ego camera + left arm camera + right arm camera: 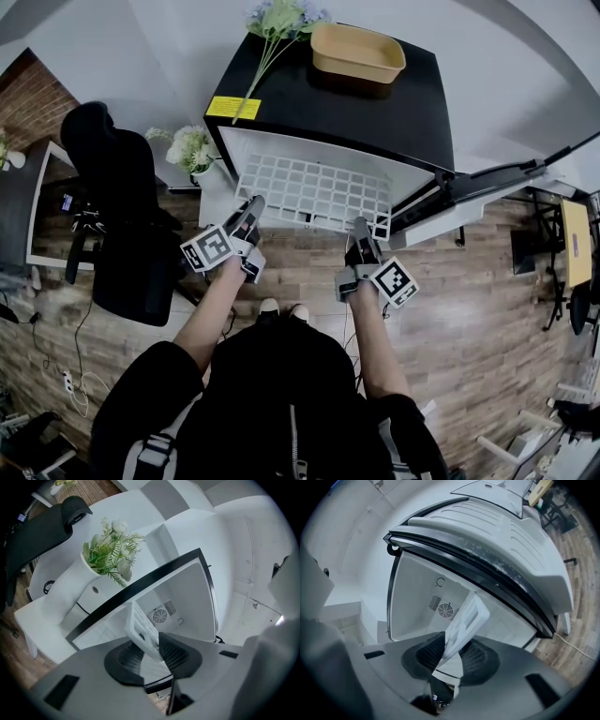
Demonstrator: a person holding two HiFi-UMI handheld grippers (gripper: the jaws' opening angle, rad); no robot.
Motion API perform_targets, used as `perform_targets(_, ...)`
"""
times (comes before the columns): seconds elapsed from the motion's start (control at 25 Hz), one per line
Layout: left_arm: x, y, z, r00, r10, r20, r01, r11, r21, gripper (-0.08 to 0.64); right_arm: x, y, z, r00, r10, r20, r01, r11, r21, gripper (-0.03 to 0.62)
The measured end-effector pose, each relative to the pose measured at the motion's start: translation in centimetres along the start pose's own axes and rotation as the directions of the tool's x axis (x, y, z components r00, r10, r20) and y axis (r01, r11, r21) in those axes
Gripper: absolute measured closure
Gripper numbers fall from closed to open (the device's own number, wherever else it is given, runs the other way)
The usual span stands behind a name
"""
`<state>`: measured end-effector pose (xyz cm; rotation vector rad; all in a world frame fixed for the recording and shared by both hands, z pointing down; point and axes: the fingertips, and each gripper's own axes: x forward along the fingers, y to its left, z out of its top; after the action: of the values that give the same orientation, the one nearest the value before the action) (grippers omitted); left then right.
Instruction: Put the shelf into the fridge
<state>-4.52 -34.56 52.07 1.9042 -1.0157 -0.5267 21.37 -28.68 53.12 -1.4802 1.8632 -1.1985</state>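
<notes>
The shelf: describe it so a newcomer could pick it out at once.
Find the black-topped fridge standing open at the middle of the head view. Jutting from its mouth is the shelf, gripped by the left gripper and right gripper: the only flat white lattice there.

Black-topped box-shaped fridge (375, 112): glossy black top, white cavity, white door lining.

White plastic grid shelf (314, 192) at the fridge mouth: uniform white, square-cell lattice.

Tan rectangular plastic tray (358, 52) on the fridge top: plain mustard tan.

Yellow rectangular label (233, 108) at the fridge top's front-left corner: yellow with dark print.

Left gripper (254, 203) and right gripper (361, 226) before the fridge: grey bodies, black cross-hatched pads (123, 660), black-and-white square markers.

Wood-plank floor (469, 309) around the fridge: brown, streaked grain.
</notes>
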Motion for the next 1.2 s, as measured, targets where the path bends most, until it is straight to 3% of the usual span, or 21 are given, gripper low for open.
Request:
perform_targets(0.56, 2.0, 0.5, 0.8, 1.0, 0.001, 0.008, -0.001, 1.0, -0.001, 0.454, 2.4, 0.5, 1.1, 0.999, 0.049, 0.017, -0.05, 0.999, 0.018, 0.506)
perform_targets(0.76, 2.9, 0.7, 1.2, 1.0, 0.004, 0.019, -0.004, 1.0, -0.005, 0.454, 2.9, -0.3, 1.6, 1.0, 0.002, 0.019, -0.002, 1.0, -0.001, 0.508)
perform_targets(1.2, 4.8, 1.4, 2.2, 0.995, 0.036, 0.088, -0.033, 0.999, -0.037, 0.46, 4.9, -0.5, 2.8, 0.997, 0.003, 0.081, -0.004, 1.0, 0.018, 0.512)
